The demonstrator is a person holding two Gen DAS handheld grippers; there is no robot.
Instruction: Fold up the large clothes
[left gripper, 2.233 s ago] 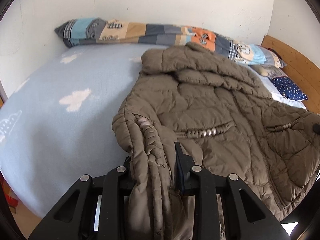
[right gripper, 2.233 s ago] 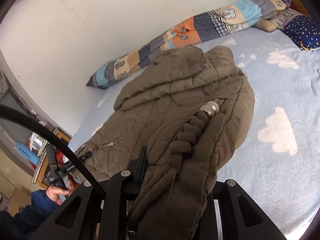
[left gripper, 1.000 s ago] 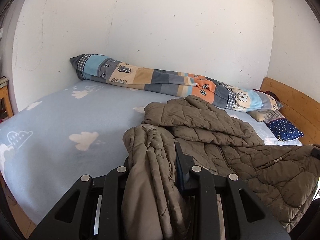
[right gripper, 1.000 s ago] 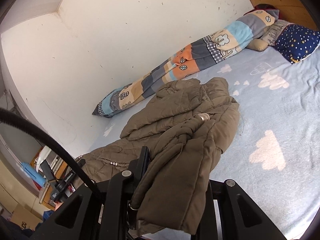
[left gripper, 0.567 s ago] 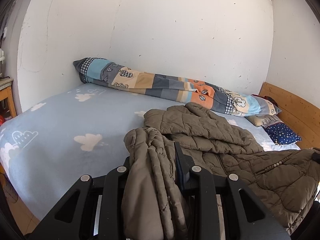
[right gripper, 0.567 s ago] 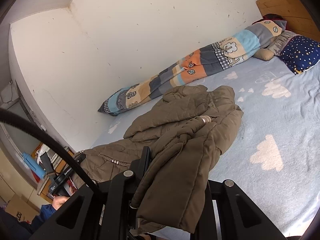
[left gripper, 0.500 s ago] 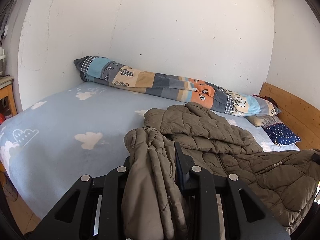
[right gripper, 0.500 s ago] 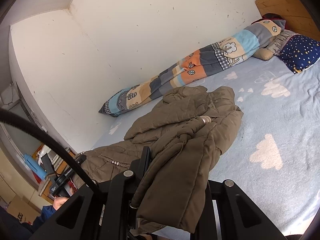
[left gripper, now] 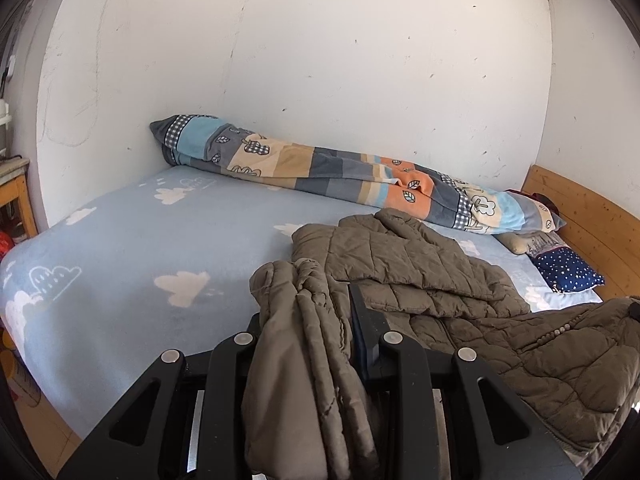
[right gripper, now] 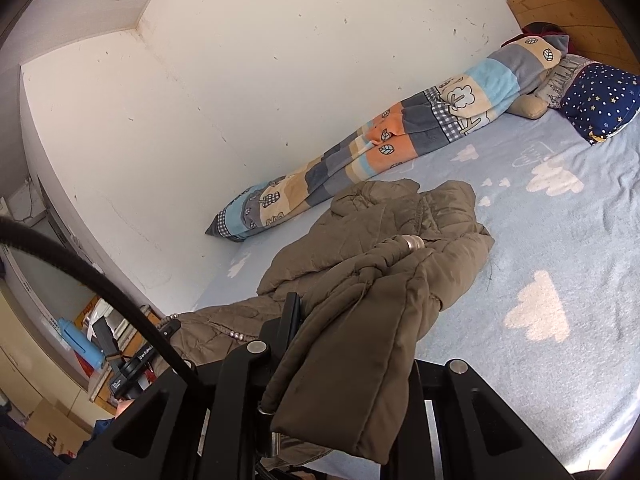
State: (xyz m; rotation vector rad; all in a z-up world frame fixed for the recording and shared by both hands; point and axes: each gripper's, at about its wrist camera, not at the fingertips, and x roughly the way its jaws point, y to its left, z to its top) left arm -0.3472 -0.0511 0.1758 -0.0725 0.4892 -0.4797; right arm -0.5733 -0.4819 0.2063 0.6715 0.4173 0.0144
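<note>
**Quilted coat held at two points over the bed**

A brown quilted coat (left gripper: pixel 460 312) is seen spread across a bed (left gripper: pixel 120 248) covered by a pale blue sheet printed with white clouds. Most of the coat lies on the sheet, while two bunched portions are lifted at the near edge. One bunched fold is clamped between the jaws of the left gripper (left gripper: pixel 316 320), the fabric filling the gap and draping down over the black frame. Another thick fold, with a silver-tipped braided cord (right gripper: pixel 400 246) lying on it, is clamped in the right gripper (right gripper: pixel 352 320); only its left finger is visible, the other being covered by cloth.

No containers are shown on the bed. Along the far wall a rolled patchwork blanket (left gripper: pixel 340 176) is laid — blue, orange, grey and beige squares — touching the wall for its whole length. Near the wooden headboard (left gripper: pixel 588 216) a navy star-print pillow (right gripper: pixel 600 100) is set, well apart from the coat.

Open sheet is left on both sides of the coat: a broad bare stretch toward the foot of the bed in the left wrist view, and another toward the pillow in the right wrist view. Beyond the bed's edge, cluttered shelving is glimpsed — too blurred to be itemised.
</note>
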